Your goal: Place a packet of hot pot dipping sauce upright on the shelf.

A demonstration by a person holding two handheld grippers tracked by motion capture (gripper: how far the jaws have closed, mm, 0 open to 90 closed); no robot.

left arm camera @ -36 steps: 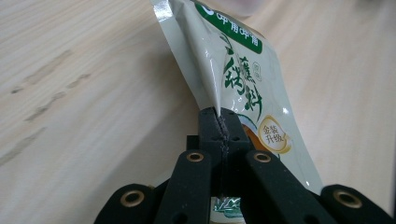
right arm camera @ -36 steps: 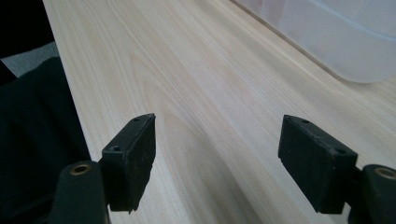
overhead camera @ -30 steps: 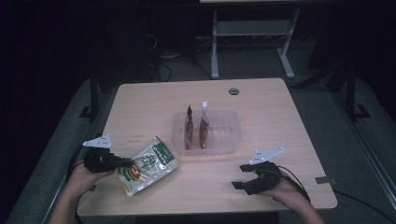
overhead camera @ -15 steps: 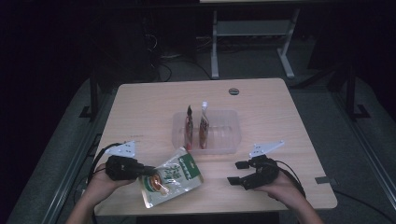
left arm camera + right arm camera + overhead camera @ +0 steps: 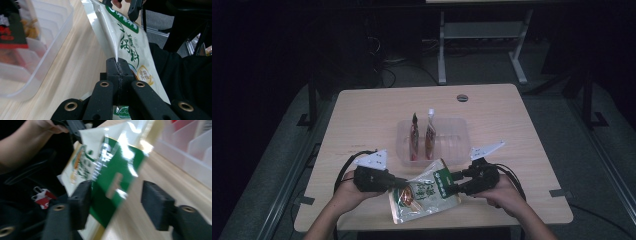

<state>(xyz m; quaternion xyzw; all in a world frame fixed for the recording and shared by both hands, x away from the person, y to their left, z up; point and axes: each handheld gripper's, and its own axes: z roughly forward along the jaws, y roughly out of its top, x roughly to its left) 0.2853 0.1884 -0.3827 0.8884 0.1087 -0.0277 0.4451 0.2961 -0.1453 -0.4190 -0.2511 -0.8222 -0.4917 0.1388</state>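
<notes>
pouch (image 5: 424, 192) carried rightward, right gripper (image 5: 455, 181) reaching it

Overhead forward-down view; two close gripper views, sharing the pouch (image 5: 424, 192).

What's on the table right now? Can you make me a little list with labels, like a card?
Table: light wooden table
Snack bag: white and green bag, at the near edge of the table
Left gripper: shut on the bag's edge
Right gripper: open, jaws on either side of the bag's green end
Clear tray: mid-table, with dividers
In the tray: two packets standing upright, side by side
</notes>
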